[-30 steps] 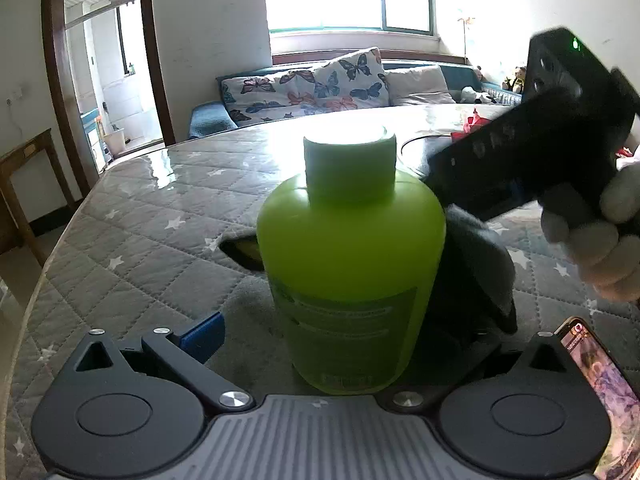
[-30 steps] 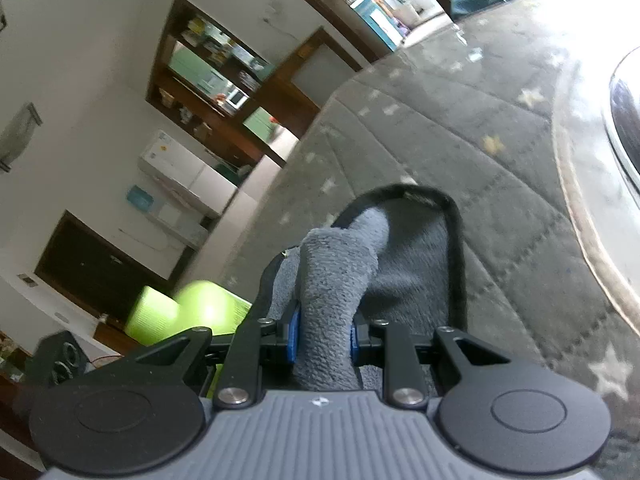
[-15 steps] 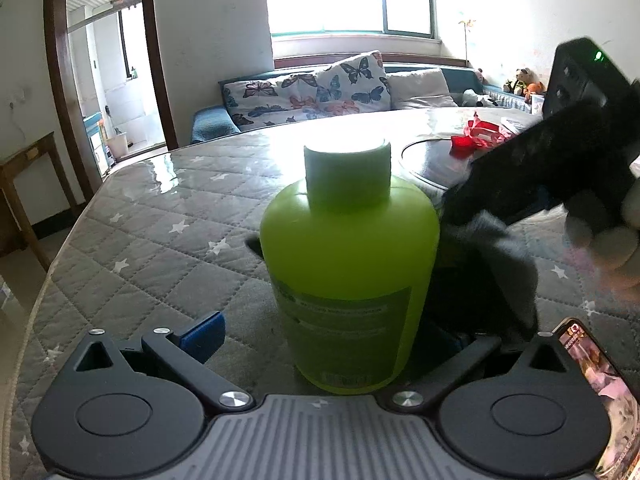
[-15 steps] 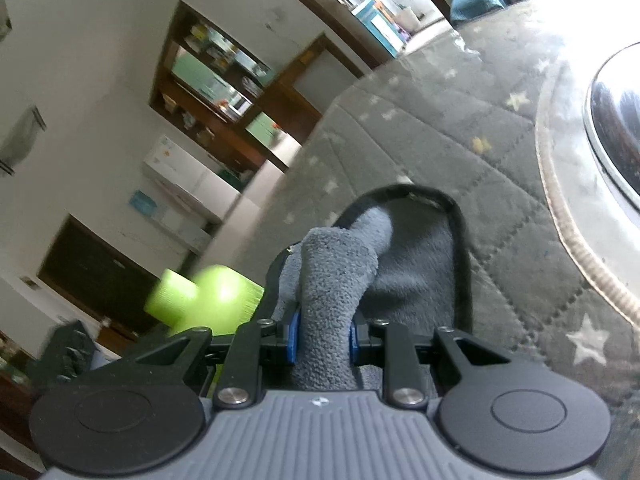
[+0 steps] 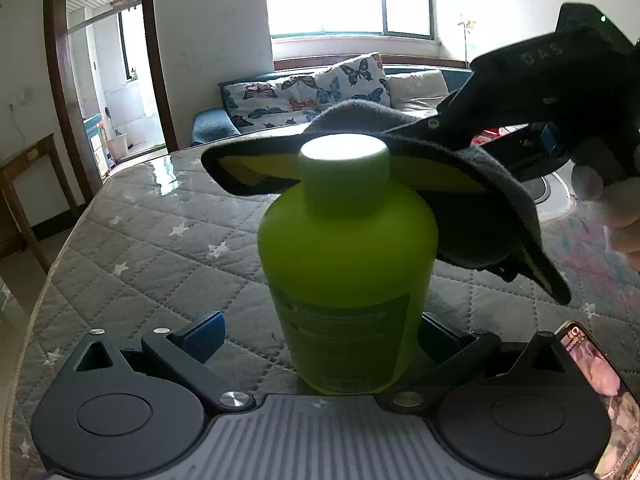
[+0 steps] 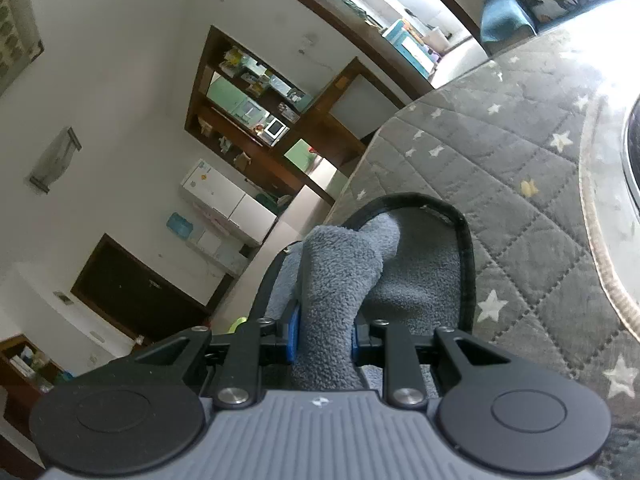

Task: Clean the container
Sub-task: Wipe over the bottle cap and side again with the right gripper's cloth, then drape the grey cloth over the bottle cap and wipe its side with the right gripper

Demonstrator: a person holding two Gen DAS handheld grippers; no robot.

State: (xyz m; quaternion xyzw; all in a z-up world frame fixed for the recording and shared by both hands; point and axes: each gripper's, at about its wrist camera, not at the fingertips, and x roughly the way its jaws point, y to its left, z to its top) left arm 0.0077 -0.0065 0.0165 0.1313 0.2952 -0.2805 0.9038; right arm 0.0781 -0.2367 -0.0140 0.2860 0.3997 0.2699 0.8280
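In the left wrist view, we are spreading the left gripper (image 5: 320, 334) wide: its blue-padded finger (image 5: 204, 336) at 8 o'clock is standing clear of the green bottle (image 5: 346, 276); the opposite side's contact is hidden. The bottle is standing upright at centre on the quilted grey table cover (image 5: 152, 256), capped, so we cannot tell its contents. A phone (image 5: 600, 384) is lying at 4 o'clock. Farther off, at 2 o'clock, we are clamping the right gripper (image 6: 322, 338) on the grey cloth (image 6: 340, 304), which is draping behind the cap. A sofa (image 5: 320, 92) is standing at 12 o'clock.
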